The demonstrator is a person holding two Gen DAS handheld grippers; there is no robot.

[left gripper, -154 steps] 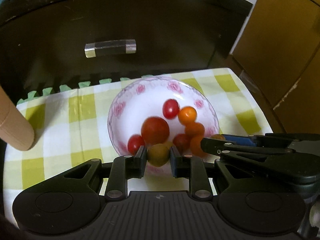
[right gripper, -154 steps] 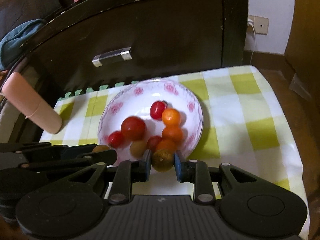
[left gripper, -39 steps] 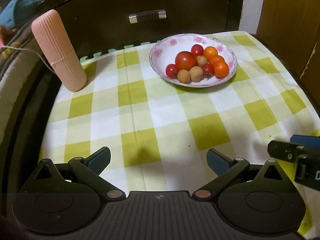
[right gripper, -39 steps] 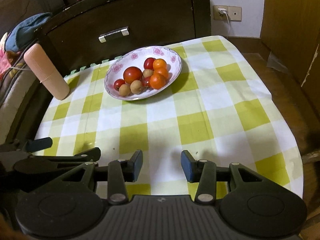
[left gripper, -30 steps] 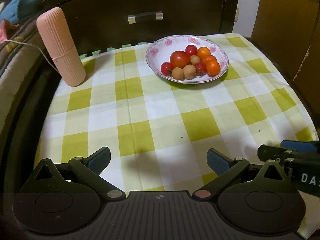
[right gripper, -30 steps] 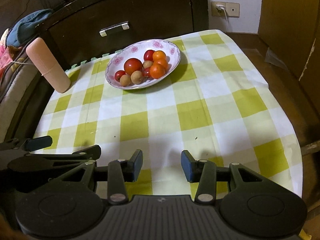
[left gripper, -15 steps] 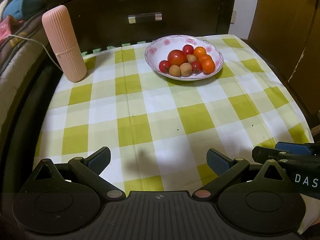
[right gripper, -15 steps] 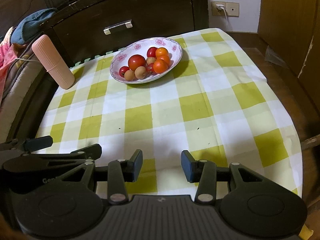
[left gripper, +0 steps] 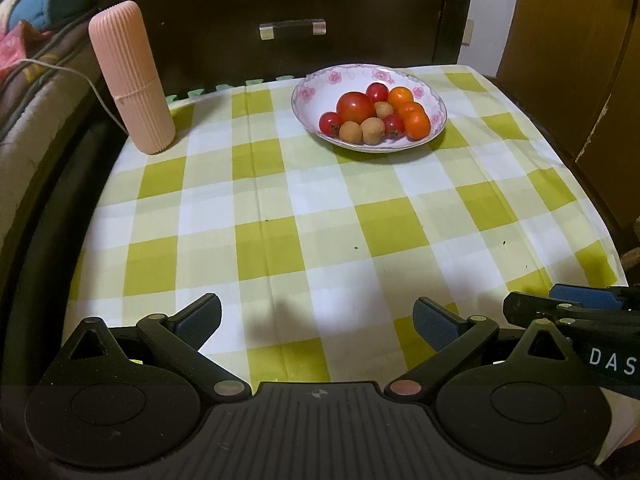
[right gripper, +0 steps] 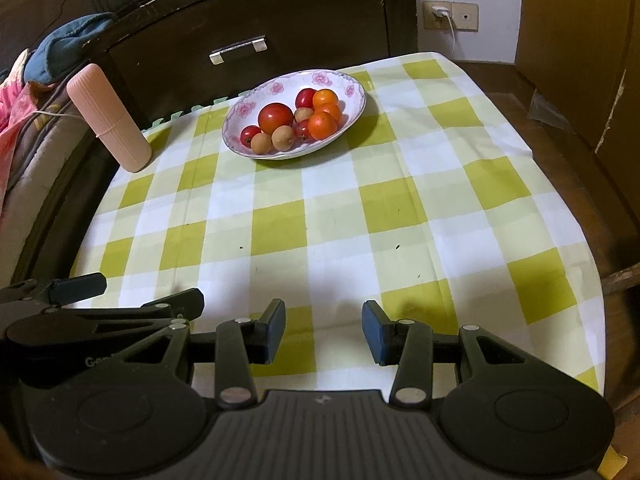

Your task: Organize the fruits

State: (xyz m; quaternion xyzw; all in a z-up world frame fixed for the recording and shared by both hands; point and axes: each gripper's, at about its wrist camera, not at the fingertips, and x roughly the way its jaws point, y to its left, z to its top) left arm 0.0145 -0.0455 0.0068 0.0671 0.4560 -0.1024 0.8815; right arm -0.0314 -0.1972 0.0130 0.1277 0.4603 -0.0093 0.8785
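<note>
All the fruit is piled in the flowered bowl — one big red tomato, small red and orange ones, a few tan round ones. The bowl sits in the upper middle of both views on the green-checked cloth, well apart from either set of jaws. Left gripper, bottom of its frame, is spread wide with nothing in it; right gripper is parted too — empty. A ribbed pink cylinder stands upper left.

Both wrist views look down across the same tablecloth.
</note>
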